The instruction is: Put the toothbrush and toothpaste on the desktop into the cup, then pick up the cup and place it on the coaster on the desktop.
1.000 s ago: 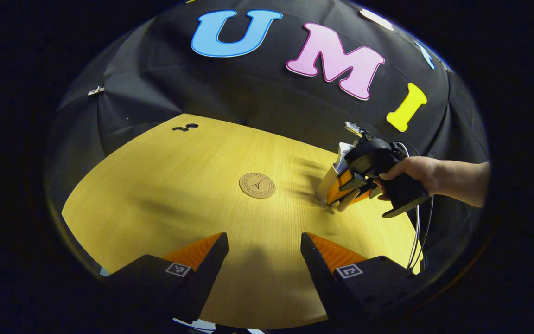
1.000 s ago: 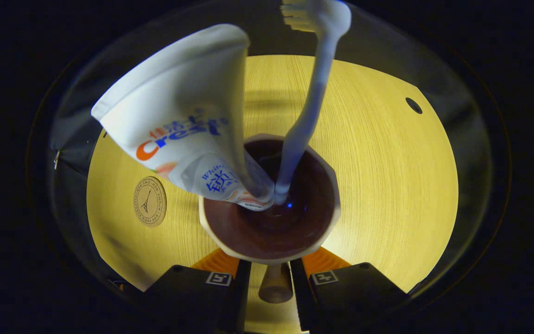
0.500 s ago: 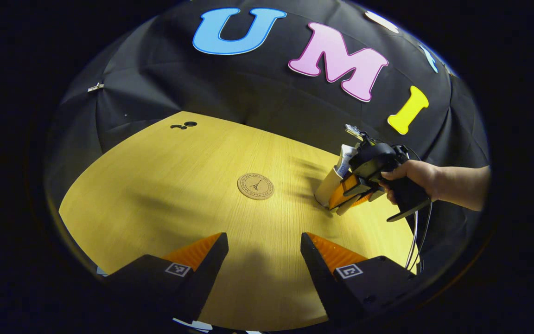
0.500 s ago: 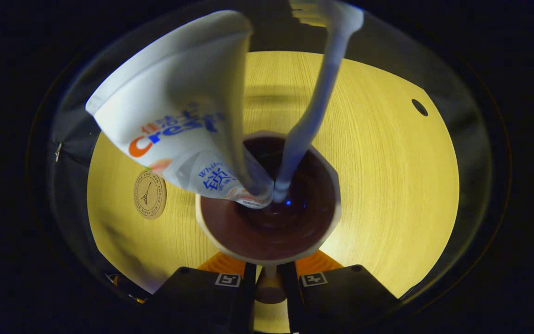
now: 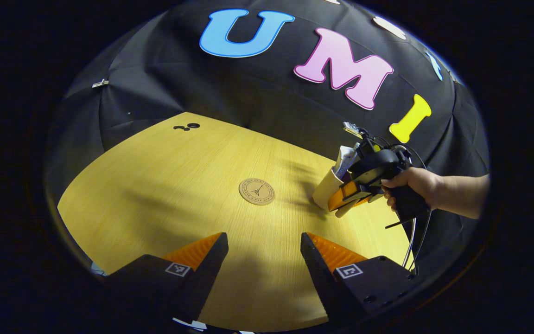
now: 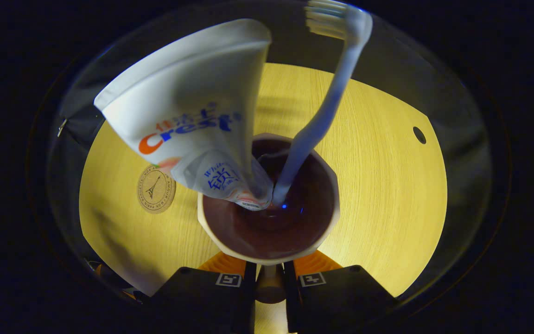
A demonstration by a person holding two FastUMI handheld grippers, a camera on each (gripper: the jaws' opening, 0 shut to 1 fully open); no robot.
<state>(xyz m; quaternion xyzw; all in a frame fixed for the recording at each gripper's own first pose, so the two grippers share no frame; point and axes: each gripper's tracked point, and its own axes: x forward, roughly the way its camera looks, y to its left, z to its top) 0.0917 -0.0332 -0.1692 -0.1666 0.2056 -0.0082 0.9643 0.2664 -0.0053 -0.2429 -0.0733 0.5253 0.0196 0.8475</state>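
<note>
The right gripper (image 6: 267, 278), clamped on the handle of the cream faceted cup (image 6: 267, 253), has lifted it clear of the yellow wooden desktop (image 5: 165, 185); carry to the round cork coaster (image 5: 257, 191) near the desktop's centre follows. The left gripper (image 5: 263, 260) stands wide open, empty.

1. Wooden tabletop (image 5: 165, 185), yellow-lit, across the frame's middle.
2. Small dark holes (image 5: 187, 126) near its upper-left edge.
3. Metal clip (image 5: 99, 84) on black cloth wall (image 5: 165, 79), upper left.
</note>
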